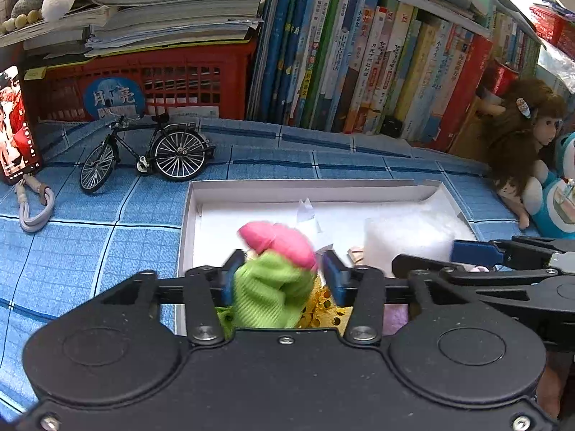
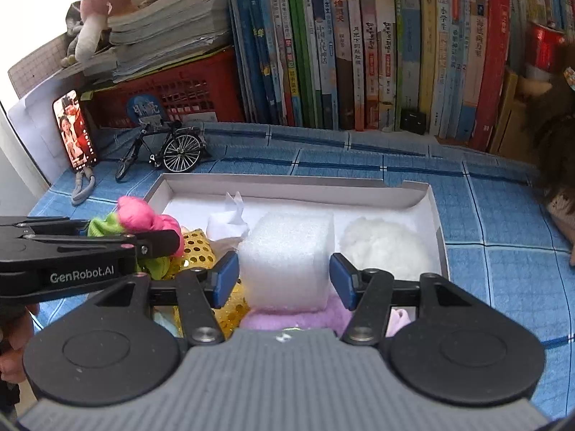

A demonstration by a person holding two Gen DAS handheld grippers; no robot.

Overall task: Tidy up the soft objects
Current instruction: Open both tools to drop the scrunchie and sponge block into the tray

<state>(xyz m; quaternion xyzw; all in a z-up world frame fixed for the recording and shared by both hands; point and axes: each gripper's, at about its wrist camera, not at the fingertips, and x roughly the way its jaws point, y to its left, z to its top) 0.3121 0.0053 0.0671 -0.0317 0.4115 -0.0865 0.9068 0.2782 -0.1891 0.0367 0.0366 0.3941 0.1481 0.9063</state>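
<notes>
1. The left gripper (image 1: 276, 273) has a green and pink soft toy (image 1: 273, 280) between its two blue fingers (image 1: 332, 276). The fingers look wide, and the toy is a bit blurry. I cannot tell if they squeeze it or just sit beside it.

2. The toy stands up tall between the fingers. Its pink top (image 2: 143, 215) points up and away, toward the far wall of the white box (image 2: 280, 183). Its green part is low, near the gripper body.

3. The toy is at the left end of the box, right at the near edge. Under it lies a yellow cloth with holes (image 2: 196, 249).

4. The right gripper (image 2: 284, 276) is let go and wide apart. A white foam block (image 2: 287, 258) sits between its fingers. The left finger looks close to the block, and the right finger has a small gap. It is not squeezing the block.

5. The foam block is in the middle of the box. It rests on something soft and purple (image 2: 298, 318). A fluffy white ball (image 2: 388, 244) lies just to its right. A little folded paper shape (image 2: 230, 219) lies behind it, to the left.

6. The left hand is nearer the toy, and the right hand is nearer the block. The two grippers are side by side and very close. I think each hand should work on its own thing, so they do not bump.

7. I think the box is where the soft things go, and most look to be in it already.
</notes>
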